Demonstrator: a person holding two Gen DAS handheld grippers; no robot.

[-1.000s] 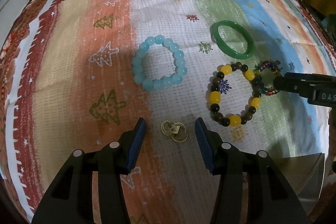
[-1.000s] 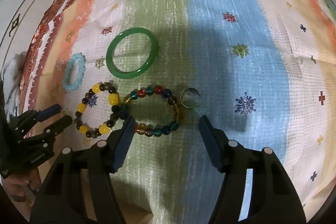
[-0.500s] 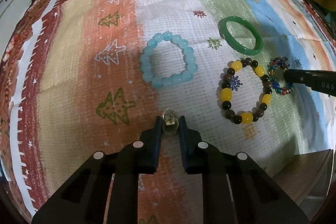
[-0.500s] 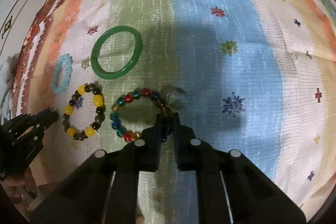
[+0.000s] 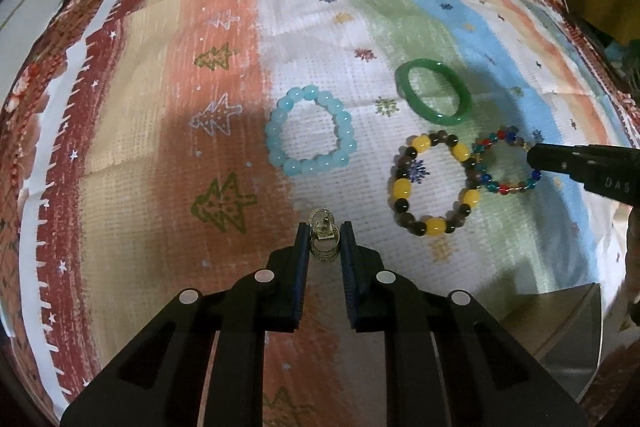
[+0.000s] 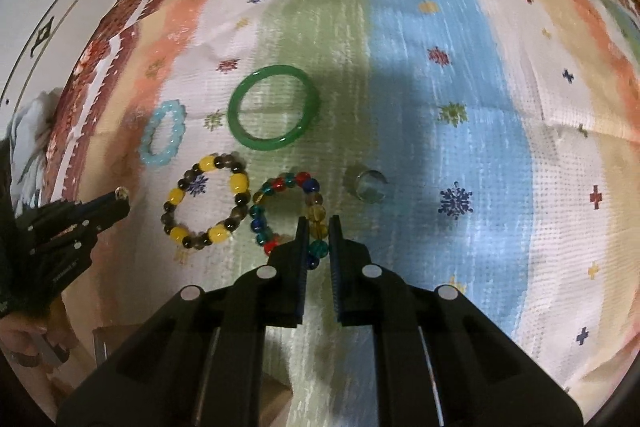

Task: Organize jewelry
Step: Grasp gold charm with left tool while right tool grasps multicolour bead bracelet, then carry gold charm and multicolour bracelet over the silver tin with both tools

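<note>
My left gripper (image 5: 325,227) is shut on a small cluster of gold rings (image 5: 324,233) just above the striped cloth. Beyond it lie a light blue bead bracelet (image 5: 273,139), a green bangle (image 5: 448,117) and a yellow-and-dark bead bracelet (image 5: 402,187). My right gripper (image 6: 318,223) is shut on the near-right beads of a multicolour bead bracelet (image 6: 288,181), the rest of which lies on the cloth. A silver ring (image 6: 366,183) sits just right of it. From the left wrist, the right gripper (image 5: 536,155) shows at that bracelet's (image 5: 492,187) right side.
A striped cloth (image 6: 440,27) with a floral border covers the table. A bare wooden corner (image 5: 560,327) shows at the near right. A person's hand (image 6: 24,339) holds the left gripper (image 6: 120,199). White floor lies past the cloth's left edge.
Both grippers went from open to shut: the left closed on the gold rings, the right on the multicolour bracelet. Both views have pulled back slightly from the cloth.
</note>
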